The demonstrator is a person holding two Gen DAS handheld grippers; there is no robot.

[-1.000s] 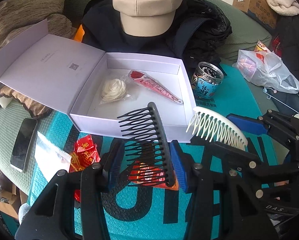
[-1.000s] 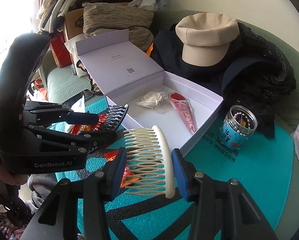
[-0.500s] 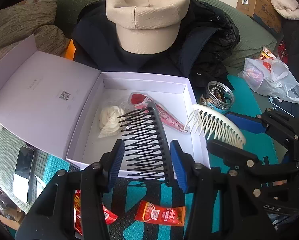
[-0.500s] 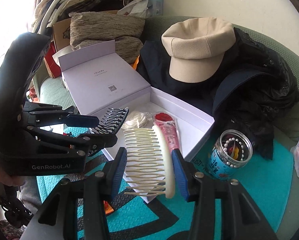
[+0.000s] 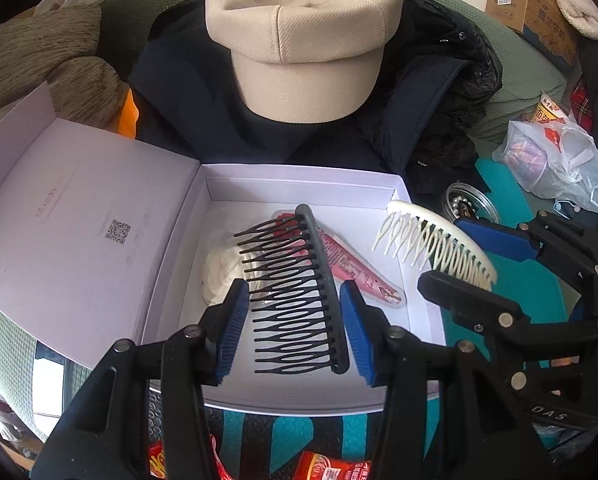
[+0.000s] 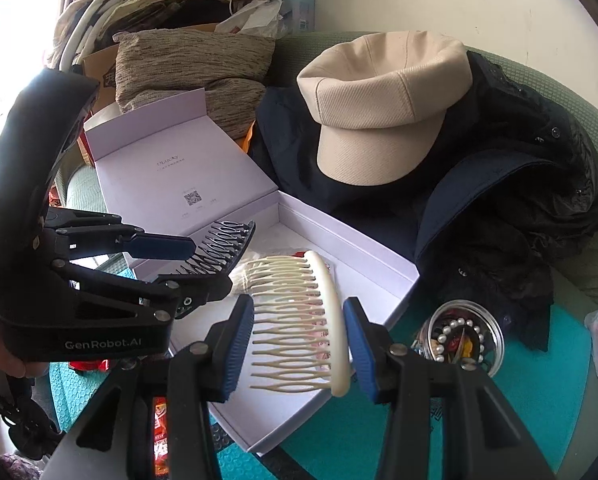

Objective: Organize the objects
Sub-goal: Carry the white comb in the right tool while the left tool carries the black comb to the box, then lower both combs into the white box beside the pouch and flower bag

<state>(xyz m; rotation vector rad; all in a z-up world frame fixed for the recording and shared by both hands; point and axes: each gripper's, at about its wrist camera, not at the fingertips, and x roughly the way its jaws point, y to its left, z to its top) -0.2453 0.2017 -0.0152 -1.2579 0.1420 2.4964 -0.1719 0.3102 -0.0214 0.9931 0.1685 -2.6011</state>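
My left gripper (image 5: pixel 293 332) is shut on a black comb (image 5: pixel 299 296) and holds it over the open lilac box (image 5: pixel 299 176). My right gripper (image 6: pixel 299 344) is shut on a cream comb (image 6: pixel 311 316), held above the box's (image 6: pixel 363 248) right part. The cream comb (image 5: pixel 435 244) and right gripper (image 5: pixel 475 276) show at the right in the left wrist view. The black comb (image 6: pixel 223 244) and left gripper (image 6: pixel 179 268) show at the left in the right wrist view. In the box lie a white fabric flower (image 5: pixel 219 272) and a pink cone packet (image 5: pixel 359 276).
A beige cap (image 5: pixel 303 40) rests on a dark jacket (image 5: pixel 431 120) behind the box. A tin of beads (image 6: pixel 459 332) stands right of the box on the teal mat (image 6: pixel 339 432). Red snack packets (image 5: pixel 331 468) lie in front. A plastic bag (image 5: pixel 555 164) lies far right.
Both grippers have moved forward with their combs, from over the mat in front of the box to over the box's inside. The box now looks closer and larger.
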